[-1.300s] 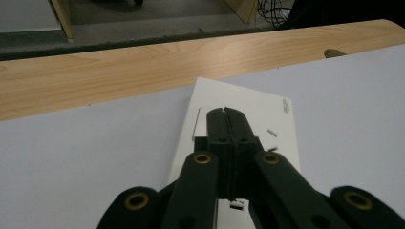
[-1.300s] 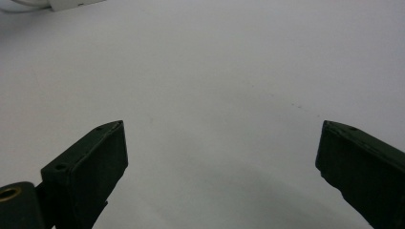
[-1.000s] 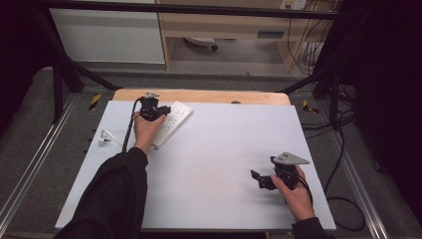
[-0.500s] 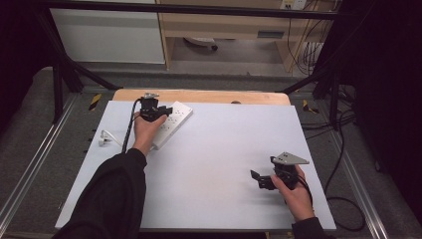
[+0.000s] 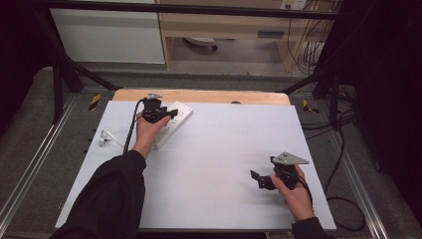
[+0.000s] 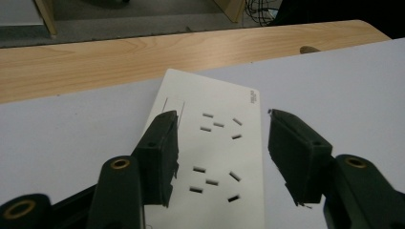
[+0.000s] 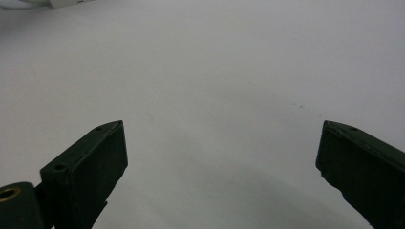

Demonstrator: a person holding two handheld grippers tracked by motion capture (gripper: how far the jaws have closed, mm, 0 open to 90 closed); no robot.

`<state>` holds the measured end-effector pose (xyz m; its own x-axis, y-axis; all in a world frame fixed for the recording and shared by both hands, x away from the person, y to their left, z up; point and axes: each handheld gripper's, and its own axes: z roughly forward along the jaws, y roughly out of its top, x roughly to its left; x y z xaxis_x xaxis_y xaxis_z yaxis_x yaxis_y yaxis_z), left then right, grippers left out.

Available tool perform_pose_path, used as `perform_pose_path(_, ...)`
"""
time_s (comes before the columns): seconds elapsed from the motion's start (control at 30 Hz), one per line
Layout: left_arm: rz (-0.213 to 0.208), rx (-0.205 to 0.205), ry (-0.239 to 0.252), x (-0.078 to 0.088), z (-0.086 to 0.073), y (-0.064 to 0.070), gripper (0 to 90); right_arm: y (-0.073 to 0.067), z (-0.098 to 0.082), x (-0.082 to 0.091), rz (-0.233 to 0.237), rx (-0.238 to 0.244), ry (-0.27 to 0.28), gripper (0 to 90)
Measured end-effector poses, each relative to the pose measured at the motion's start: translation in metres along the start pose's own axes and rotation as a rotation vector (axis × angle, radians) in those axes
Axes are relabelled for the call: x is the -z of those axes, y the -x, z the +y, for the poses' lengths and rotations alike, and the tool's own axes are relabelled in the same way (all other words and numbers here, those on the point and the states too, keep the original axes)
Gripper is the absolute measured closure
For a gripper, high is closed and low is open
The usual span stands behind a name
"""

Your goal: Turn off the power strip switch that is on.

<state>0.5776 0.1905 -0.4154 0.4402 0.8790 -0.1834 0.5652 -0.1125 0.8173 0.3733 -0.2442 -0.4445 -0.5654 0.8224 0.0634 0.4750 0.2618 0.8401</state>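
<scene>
A white power strip (image 5: pixel 175 121) lies at an angle near the far left of the white table top (image 5: pixel 224 149). My left gripper (image 5: pixel 164 114) hovers over its far end. In the left gripper view the strip (image 6: pixel 217 148) with its socket slots lies between and below the jaws. My left gripper (image 6: pixel 222 138) is open, its jaws have just been opening, and the pads stand clear of the strip's edges. At the near right my right gripper (image 5: pixel 263 170) points left, low over bare table. In its own view my right gripper (image 7: pixel 219 143) is wide open with nothing between the jaws.
A small white plug with a short cable (image 5: pixel 105 138) lies at the table's left edge. A wooden strip (image 5: pixel 209 96) borders the far side. Metal rails, black frame legs and floor cables (image 5: pixel 343 124) surround the table.
The left gripper's jaws look slightly wider apart over the power strip. Both hands stay where they were.
</scene>
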Motion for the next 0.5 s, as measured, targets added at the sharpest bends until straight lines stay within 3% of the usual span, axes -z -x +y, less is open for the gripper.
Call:
perform_pose_path(0.17,-0.032,0.008,0.009,0.0047,-0.0022,0.0049,40.4,-0.0005,-0.0001,-0.0003,0.000,0.006,-0.001,3.9)
perform_pose_path(0.5,-0.042,0.017,-0.020,0.0085,-0.0037,0.0075,25.8,-0.0010,0.0000,-0.0007,0.001,0.010,-0.004,3.9)
